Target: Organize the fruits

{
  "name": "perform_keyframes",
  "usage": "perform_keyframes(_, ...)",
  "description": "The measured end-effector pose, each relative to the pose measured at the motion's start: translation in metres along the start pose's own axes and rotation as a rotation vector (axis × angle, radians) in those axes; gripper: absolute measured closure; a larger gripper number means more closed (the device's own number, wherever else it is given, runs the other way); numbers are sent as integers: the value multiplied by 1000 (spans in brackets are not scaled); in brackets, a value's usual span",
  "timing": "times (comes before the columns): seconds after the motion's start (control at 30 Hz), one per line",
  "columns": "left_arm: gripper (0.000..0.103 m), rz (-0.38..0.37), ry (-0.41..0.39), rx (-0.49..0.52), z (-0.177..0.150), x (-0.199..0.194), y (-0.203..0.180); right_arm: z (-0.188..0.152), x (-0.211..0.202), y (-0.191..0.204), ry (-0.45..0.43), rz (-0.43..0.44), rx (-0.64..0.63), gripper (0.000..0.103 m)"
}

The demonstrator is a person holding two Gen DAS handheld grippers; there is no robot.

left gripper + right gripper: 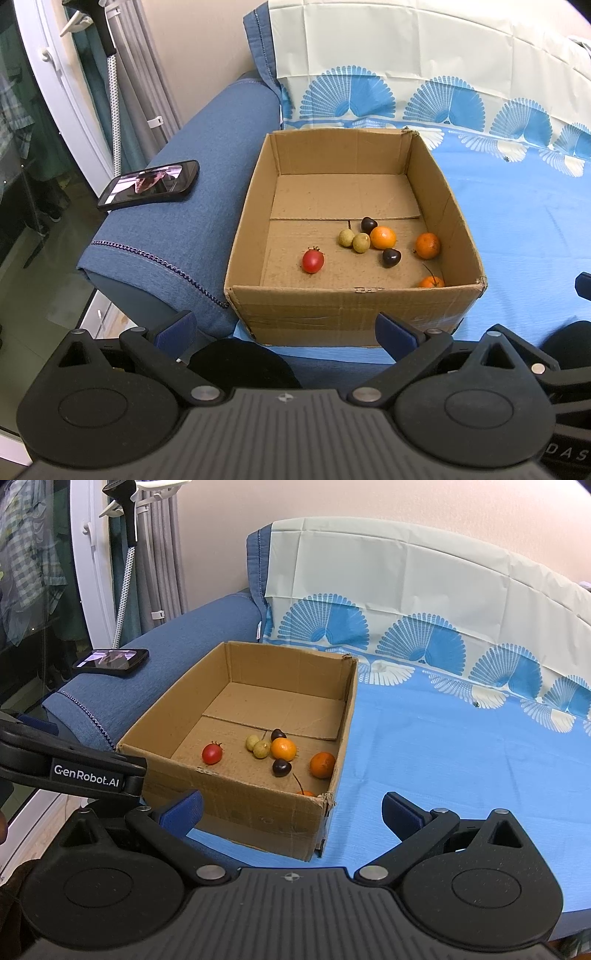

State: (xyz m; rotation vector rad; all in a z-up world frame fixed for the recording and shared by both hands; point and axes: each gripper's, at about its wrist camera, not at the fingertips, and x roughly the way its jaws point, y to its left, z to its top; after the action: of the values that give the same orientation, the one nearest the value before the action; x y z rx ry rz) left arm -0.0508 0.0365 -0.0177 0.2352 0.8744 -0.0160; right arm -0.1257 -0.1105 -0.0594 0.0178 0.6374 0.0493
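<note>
- Your left gripper (284,332) and right gripper (291,810) both gape wide, holding nothing.
- Ahead of the jaws, the box (332,306) holds the fruits.
- The tomato (313,260) looks light, smooth and probably soft; grip its middle gently.

Bright, even indoor light, soft shadows, sharp focus throughout; fisheye bending curves the edges and darkens the corners.

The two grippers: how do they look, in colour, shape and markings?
Both grippers, left and right, have black bodies with ribbed centres, round discs and triangular cut-outs. Black linkages with silver pivots carry short fingers with blue pads. The left gripper's side reads "GenRobot.AI" in white.
</note>
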Motion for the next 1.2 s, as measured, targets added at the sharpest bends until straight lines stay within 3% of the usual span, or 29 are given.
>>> perform_keyframes(1.2,0,12,-2,-4,-1,1,3,0,0,2,-3,1,7,1)
